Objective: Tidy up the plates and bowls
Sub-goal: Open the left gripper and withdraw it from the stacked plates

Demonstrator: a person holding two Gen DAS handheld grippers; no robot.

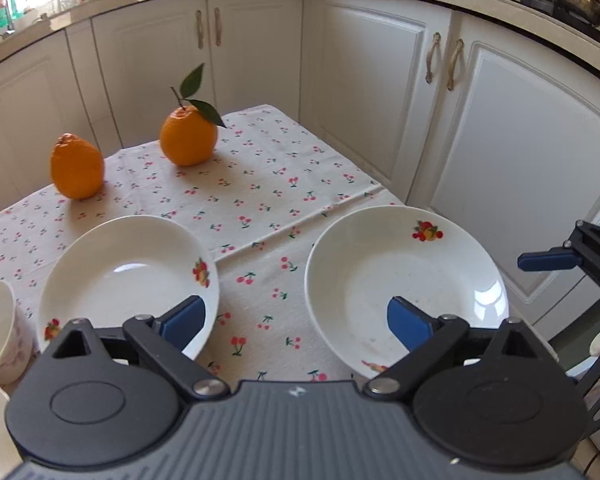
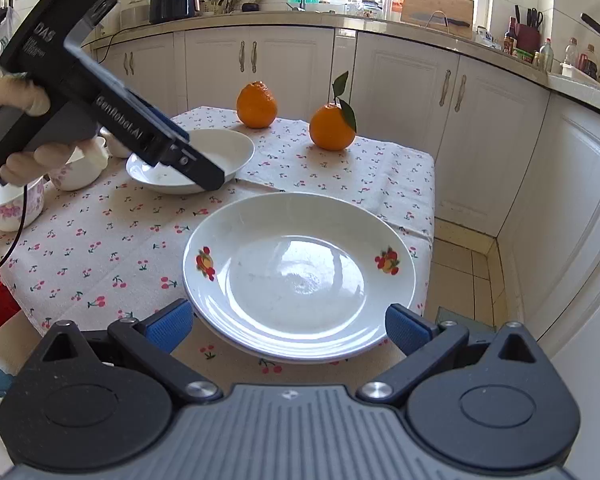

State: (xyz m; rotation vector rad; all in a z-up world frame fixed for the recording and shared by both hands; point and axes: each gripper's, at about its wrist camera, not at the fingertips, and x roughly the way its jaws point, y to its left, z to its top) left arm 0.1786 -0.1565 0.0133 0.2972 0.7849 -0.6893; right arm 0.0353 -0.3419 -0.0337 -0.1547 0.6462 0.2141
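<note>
Two white fruit-printed plates sit apart on a cherry-print tablecloth while you hold both grippers released above them.

Your left gripper (image 1: pixel 296 320) hangs with its jaws wide apart and nothing between them, one blue pad over the left plate (image 1: pixel 128 276), the other over the right plate (image 1: pixel 404 284). Your right gripper (image 2: pixel 288 328) is also spread wide, its pads on either side of the near rim of the right plate (image 2: pixel 300 276), not pressing it. The left plate (image 2: pixel 220 152) lies farther back, near two small bowls (image 2: pixel 16 204) at the table's left edge. Two oranges (image 1: pixel 188 136) stand behind the plates on the tablecloth (image 1: pixel 260 184). Your gloved left hand (image 2: pixel 24 120) grips its tool's handle.
</note>
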